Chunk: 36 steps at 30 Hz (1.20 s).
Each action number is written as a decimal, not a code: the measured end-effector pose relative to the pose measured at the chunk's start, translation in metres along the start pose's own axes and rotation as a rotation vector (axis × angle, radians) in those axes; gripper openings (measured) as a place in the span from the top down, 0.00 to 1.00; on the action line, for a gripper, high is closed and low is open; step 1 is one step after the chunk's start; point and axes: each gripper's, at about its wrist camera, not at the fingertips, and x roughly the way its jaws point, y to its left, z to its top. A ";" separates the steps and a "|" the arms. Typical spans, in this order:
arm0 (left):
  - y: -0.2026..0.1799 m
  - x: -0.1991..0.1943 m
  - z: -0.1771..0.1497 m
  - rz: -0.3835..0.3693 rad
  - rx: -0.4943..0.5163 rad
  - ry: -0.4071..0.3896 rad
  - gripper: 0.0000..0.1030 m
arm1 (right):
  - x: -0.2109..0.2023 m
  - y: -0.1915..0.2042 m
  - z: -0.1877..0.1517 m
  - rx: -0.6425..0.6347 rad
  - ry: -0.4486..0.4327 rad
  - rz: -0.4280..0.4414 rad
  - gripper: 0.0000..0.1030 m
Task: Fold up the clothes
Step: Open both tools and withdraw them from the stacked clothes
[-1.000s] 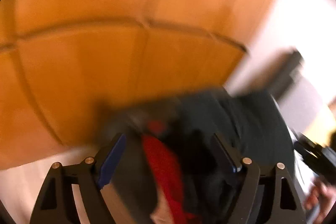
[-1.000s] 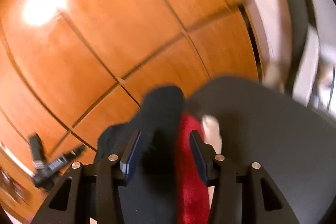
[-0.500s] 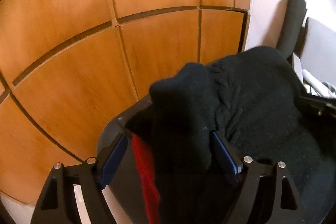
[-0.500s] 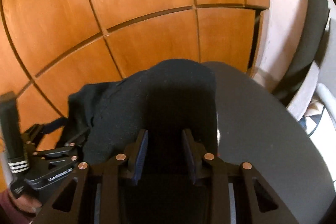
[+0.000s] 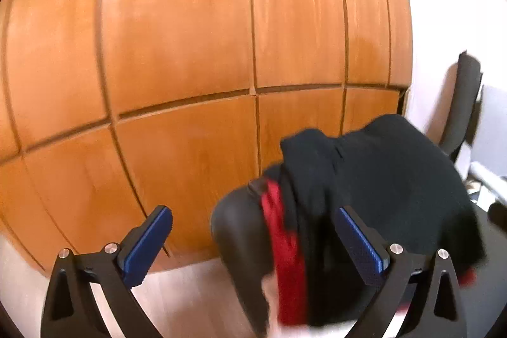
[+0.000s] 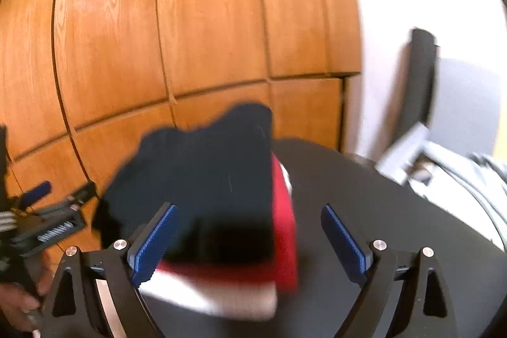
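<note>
Both of my grippers are spread wide with nothing between their blue ribbed pads. Through the left wrist camera, my left gripper (image 5: 253,243) hangs in front of the near edge of the round dark grey table (image 5: 234,236), its fingers (image 5: 147,243) apart, one out over the pale floor (image 5: 190,300) and the other in front of the cloth. The folded black knitted garment with red and white bands (image 5: 380,179) lies heaped on the table, its red strip running down the side facing me. Through the right wrist camera, my right gripper (image 6: 250,243) sits low over the same table (image 6: 396,195), fingers (image 6: 345,243) clear of the fabric, and the garment (image 6: 206,173) rests between and just beyond them, black on top, red and white edge nearest me. My left gripper (image 6: 47,211) shows at that view's left edge. Behind stands an orange-brown wooden panelled wall (image 5: 190,53), with a black office chair back (image 6: 421,78) to the right.
</note>
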 end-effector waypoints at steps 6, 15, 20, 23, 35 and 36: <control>-0.008 -0.044 -0.075 0.010 0.117 0.141 0.00 | -0.023 0.001 -0.088 0.097 0.042 -0.112 0.09; 0.013 -0.071 -0.080 0.056 0.216 0.129 0.00 | -0.049 0.036 -0.084 0.002 -0.124 -0.177 0.07; 0.034 -0.071 -0.074 0.026 0.114 0.149 0.00 | -0.038 0.053 -0.076 -0.066 -0.146 -0.134 0.05; 0.031 -0.061 -0.079 0.016 0.103 0.210 0.00 | -0.018 0.054 -0.082 -0.085 -0.067 -0.089 0.04; 0.003 -0.056 -0.100 -0.105 0.113 0.288 0.00 | -0.015 0.052 -0.086 -0.048 -0.085 -0.165 0.02; 0.004 -0.056 -0.100 -0.129 0.104 0.293 0.00 | -0.015 0.051 -0.087 -0.045 -0.086 -0.172 0.02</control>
